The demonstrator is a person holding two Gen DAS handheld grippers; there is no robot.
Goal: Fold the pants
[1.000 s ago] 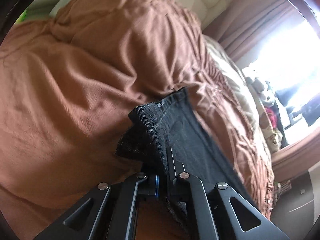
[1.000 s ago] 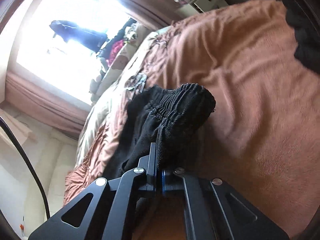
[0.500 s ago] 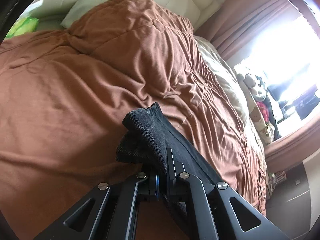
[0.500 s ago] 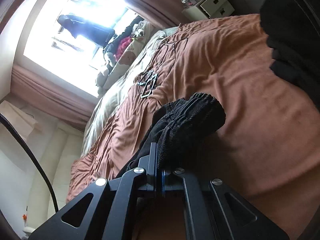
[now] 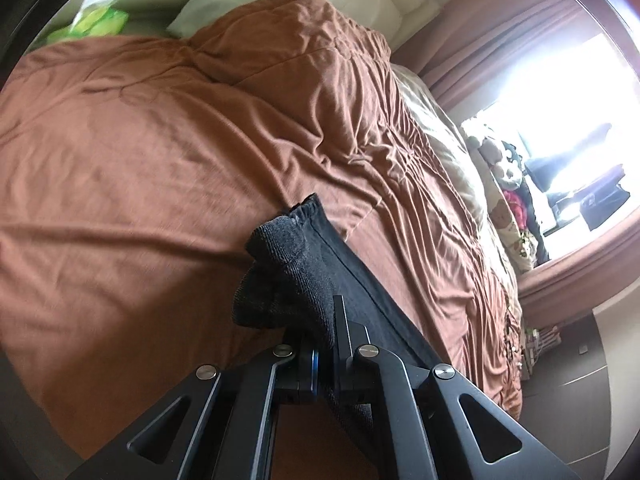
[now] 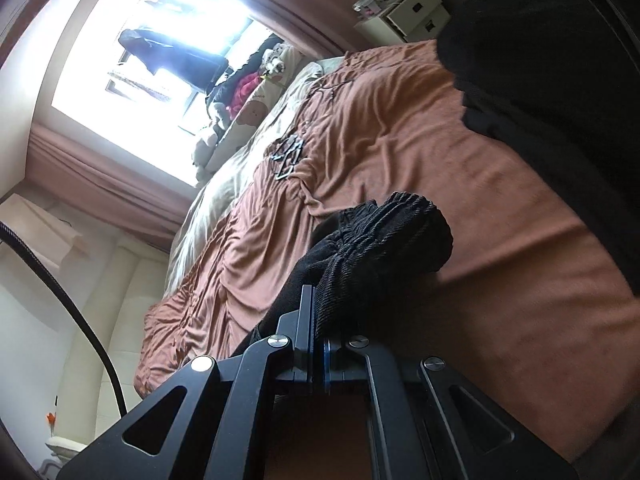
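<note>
Pants (image 5: 312, 276) — clamped in both tools | brown bedspread (image 5: 140, 168) | bright window (image 6: 160, 64) beyond

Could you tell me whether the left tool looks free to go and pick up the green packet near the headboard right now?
Probably not: the left tool is shut on the black pants, and the green packet lies far across the brown bedspread.

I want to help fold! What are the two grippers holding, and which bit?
Both hold the black pants. The left gripper pinches a ribbed edge; the right gripper pinches the gathered, ribbed waistband.
</note>
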